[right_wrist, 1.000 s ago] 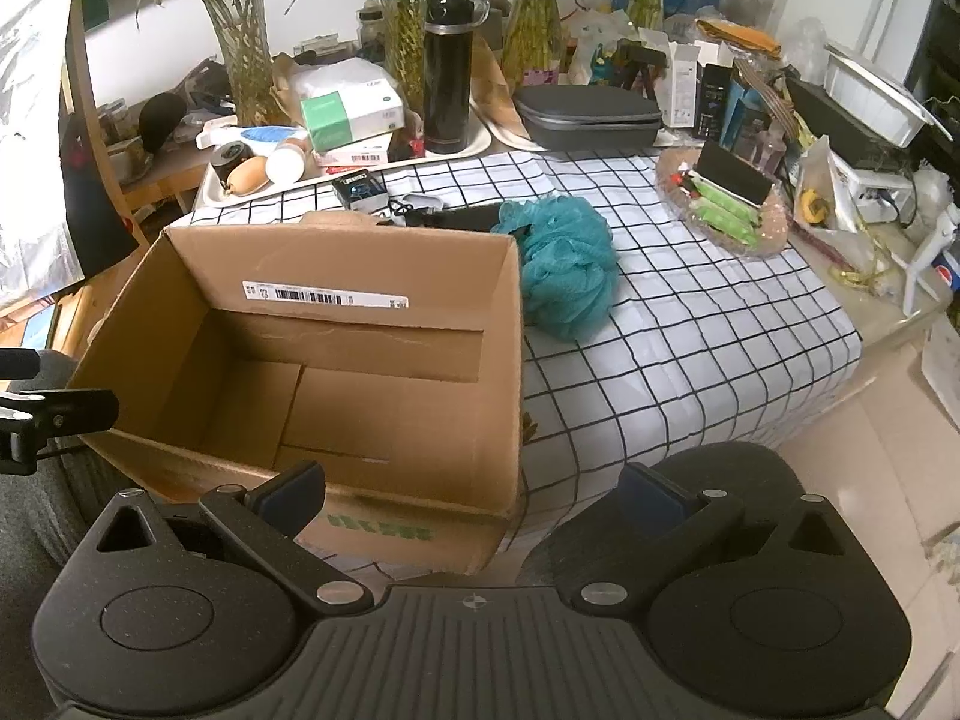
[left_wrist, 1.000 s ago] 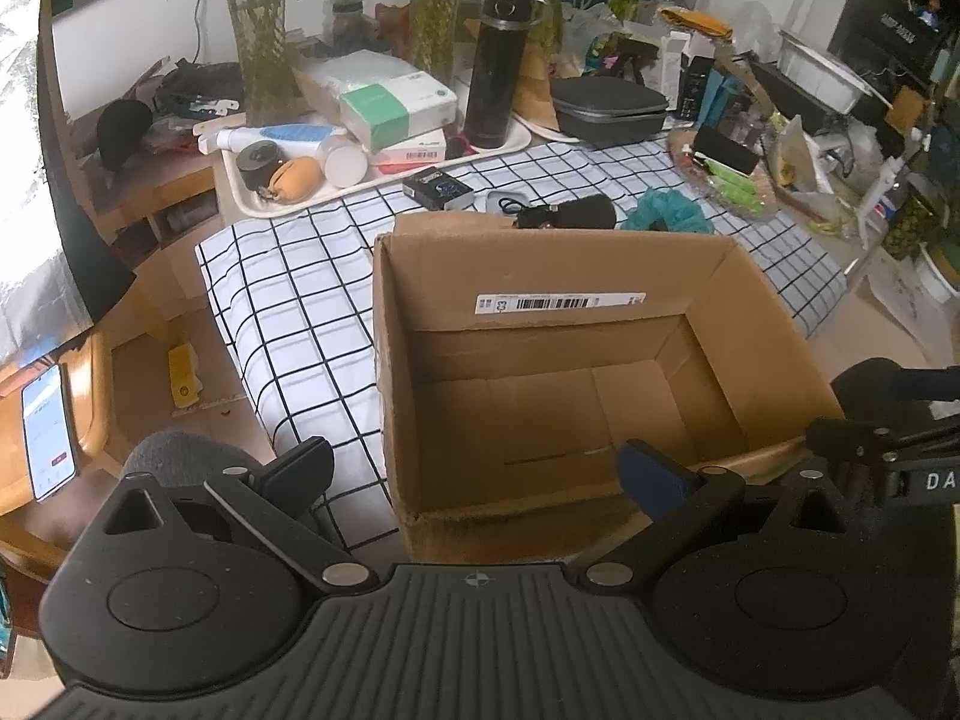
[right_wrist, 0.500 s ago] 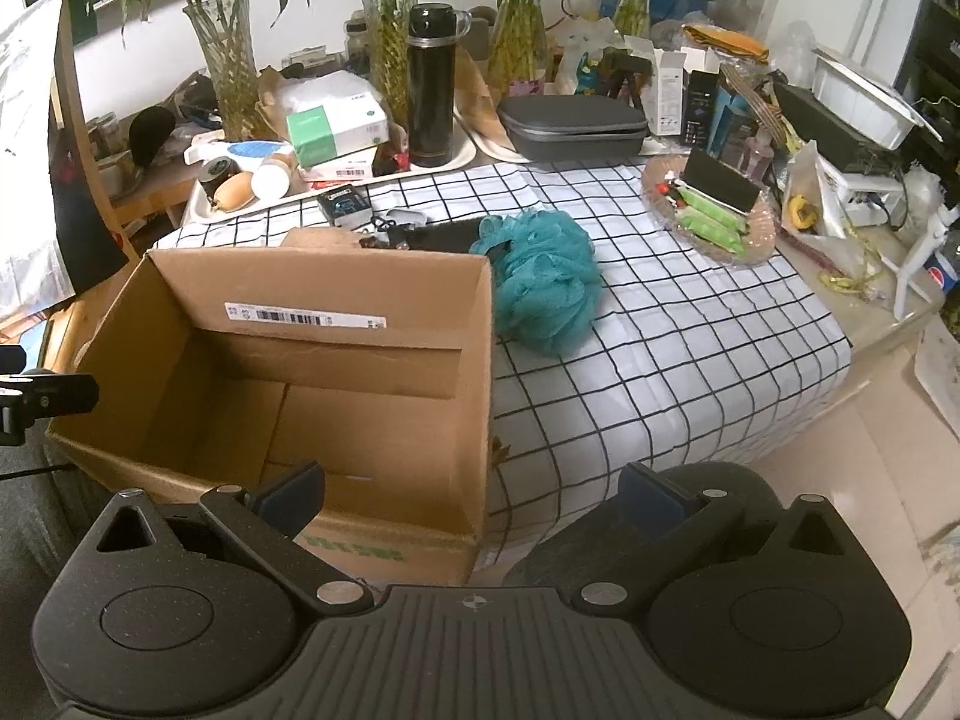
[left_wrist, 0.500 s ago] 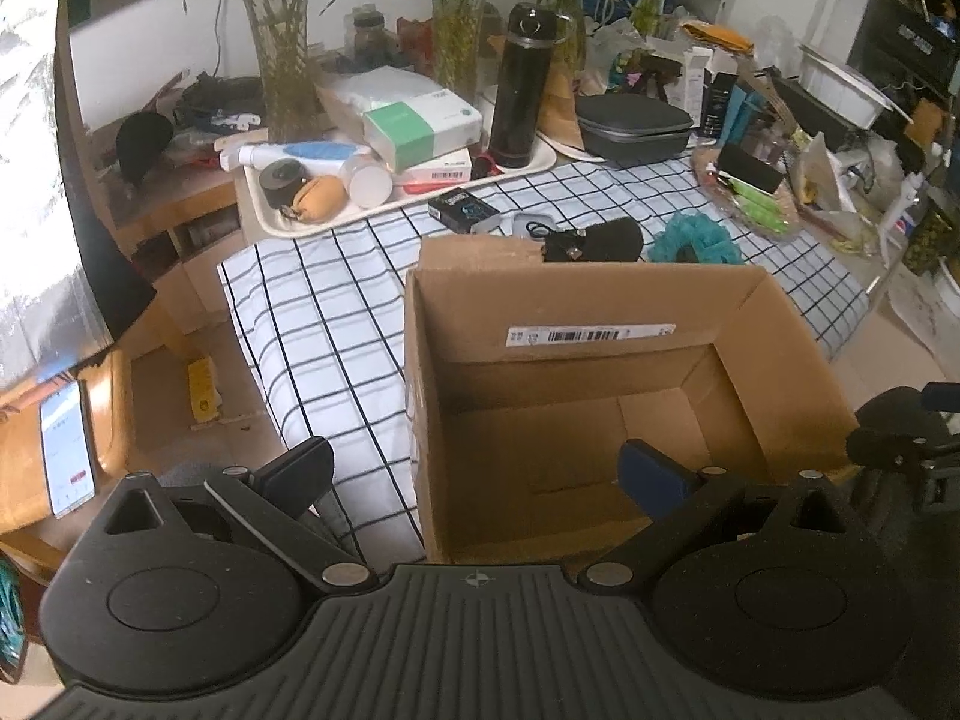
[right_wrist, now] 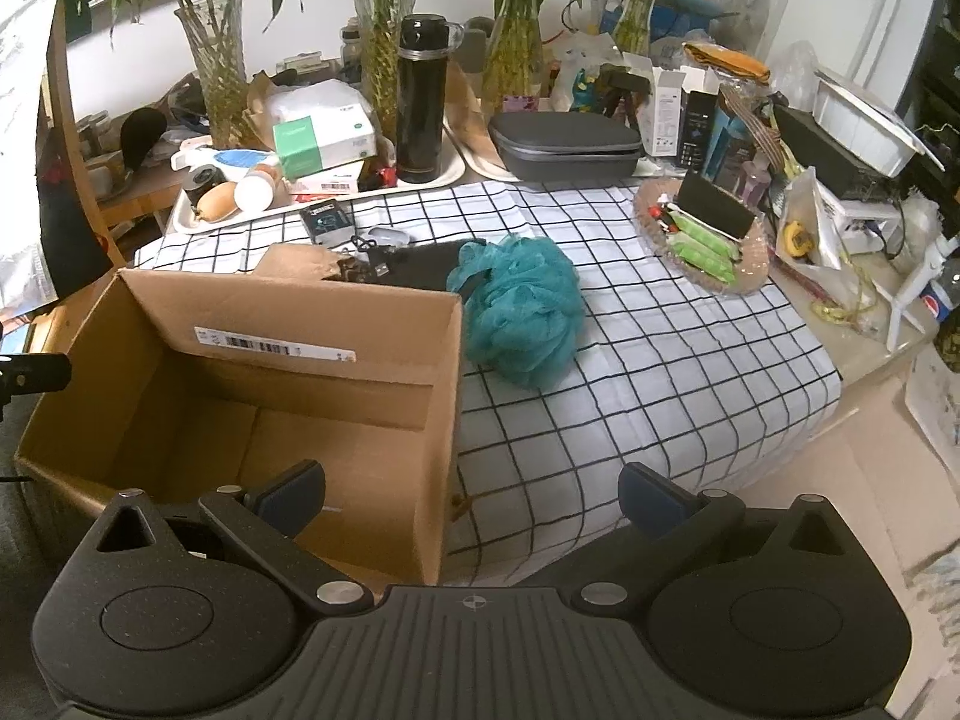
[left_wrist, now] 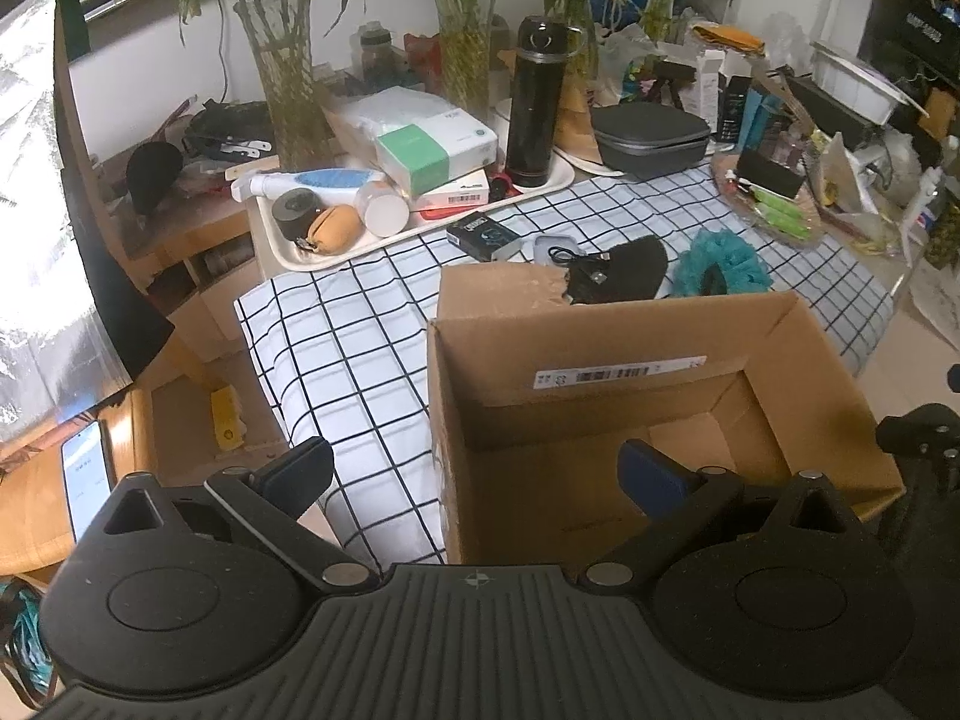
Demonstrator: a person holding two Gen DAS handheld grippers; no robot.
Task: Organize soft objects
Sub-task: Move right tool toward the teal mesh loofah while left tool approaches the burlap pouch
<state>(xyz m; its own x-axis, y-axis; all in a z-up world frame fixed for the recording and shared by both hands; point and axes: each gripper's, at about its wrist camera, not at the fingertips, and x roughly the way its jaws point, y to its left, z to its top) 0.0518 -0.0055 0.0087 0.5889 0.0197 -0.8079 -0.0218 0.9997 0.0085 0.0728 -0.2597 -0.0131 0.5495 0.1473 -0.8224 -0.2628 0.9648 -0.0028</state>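
Your left gripper (left_wrist: 477,468) has its fingers spread wide, holding and touching nothing; your right gripper (right_wrist: 471,495) is the same. Over the last second both have pulled back and risen, so more of the checked cloth (right_wrist: 648,360) shows. That suggests you are still lining up; nothing has been packed. The cardboard box (right_wrist: 282,396) sits empty at your right gripper's 10 o'clock. The teal mesh sponge (right_wrist: 522,318) lies on the cloth at 12 o'clock, touching the box's far corner, with a black pouch (right_wrist: 414,264) just behind it.
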